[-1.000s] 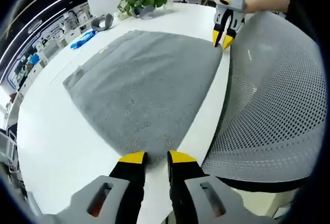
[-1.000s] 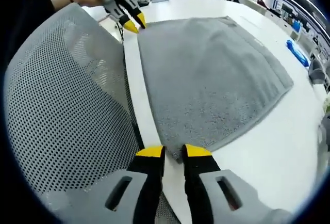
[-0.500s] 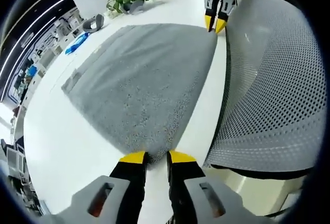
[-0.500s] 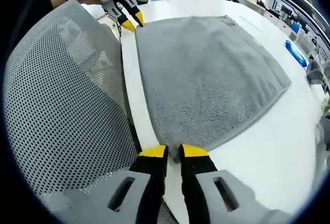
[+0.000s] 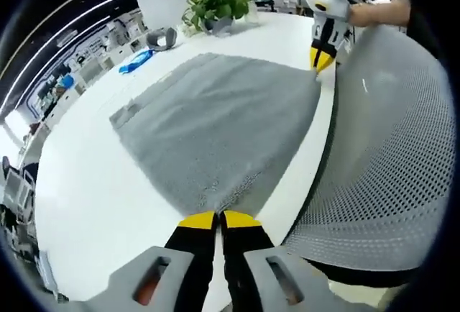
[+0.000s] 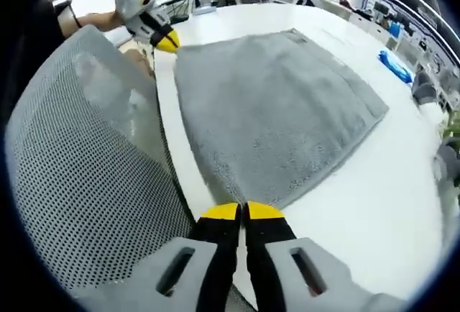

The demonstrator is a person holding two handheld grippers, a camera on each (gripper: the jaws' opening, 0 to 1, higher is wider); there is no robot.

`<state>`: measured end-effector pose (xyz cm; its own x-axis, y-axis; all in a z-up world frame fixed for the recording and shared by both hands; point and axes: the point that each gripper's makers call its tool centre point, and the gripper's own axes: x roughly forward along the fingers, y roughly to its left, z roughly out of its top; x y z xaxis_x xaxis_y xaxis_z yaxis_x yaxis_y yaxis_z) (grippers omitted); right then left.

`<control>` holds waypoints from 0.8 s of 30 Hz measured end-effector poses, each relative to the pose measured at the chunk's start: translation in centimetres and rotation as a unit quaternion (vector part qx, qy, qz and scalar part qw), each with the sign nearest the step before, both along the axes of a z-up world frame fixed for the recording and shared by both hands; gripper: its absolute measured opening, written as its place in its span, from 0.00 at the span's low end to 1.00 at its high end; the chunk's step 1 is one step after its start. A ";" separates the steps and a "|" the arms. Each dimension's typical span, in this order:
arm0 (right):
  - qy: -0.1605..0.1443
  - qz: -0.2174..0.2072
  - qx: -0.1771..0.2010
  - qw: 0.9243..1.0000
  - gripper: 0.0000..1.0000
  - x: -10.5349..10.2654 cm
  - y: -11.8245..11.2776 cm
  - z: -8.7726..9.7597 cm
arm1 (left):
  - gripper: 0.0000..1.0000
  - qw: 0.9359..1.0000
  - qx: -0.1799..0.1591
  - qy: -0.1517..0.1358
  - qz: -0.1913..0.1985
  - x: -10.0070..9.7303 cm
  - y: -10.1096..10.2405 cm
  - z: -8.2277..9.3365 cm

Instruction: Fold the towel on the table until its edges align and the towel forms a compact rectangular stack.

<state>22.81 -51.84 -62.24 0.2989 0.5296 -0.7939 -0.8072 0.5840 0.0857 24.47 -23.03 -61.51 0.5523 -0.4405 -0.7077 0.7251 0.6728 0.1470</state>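
The grey terry towel [image 5: 215, 129] is lying flat on the white bench [image 5: 86, 204]. The left claw [image 5: 219, 220] and right claw [image 6: 241, 212] are each pinching a near corner, hiding it between closed yellow tips. A grey mesh chair back [image 6: 79, 182] is covering the bench edge

Both grippers now clamped on towel [image 5: 215, 121] corners.
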 end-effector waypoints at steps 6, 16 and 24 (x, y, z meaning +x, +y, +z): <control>-0.019 -0.065 0.022 0.997 0.00 1.6 -1.6 1.7 | 0.02 0.993 -0.098 -0.007 0.068 0.3 -0.8 2.3; -0.102 -0.142 0.059 0.983 0.00 3.2 -2.8 6.5 | 0.02 0.981 -0.162 -0.042 0.101 0.5 -1.5 6.3; -0.164 -0.154 0.063 0.972 0.00 4.5 -3.0 9.4 | 0.02 0.977 -0.166 -0.086 0.099 0.8 -2.0 8.8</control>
<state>27.33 -54.82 -52.79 0.6850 0.4620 -0.5633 -0.5920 0.8037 -0.0607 25.28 -24.99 -52.73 0.7489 -0.5015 -0.4331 0.5587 0.8294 0.0058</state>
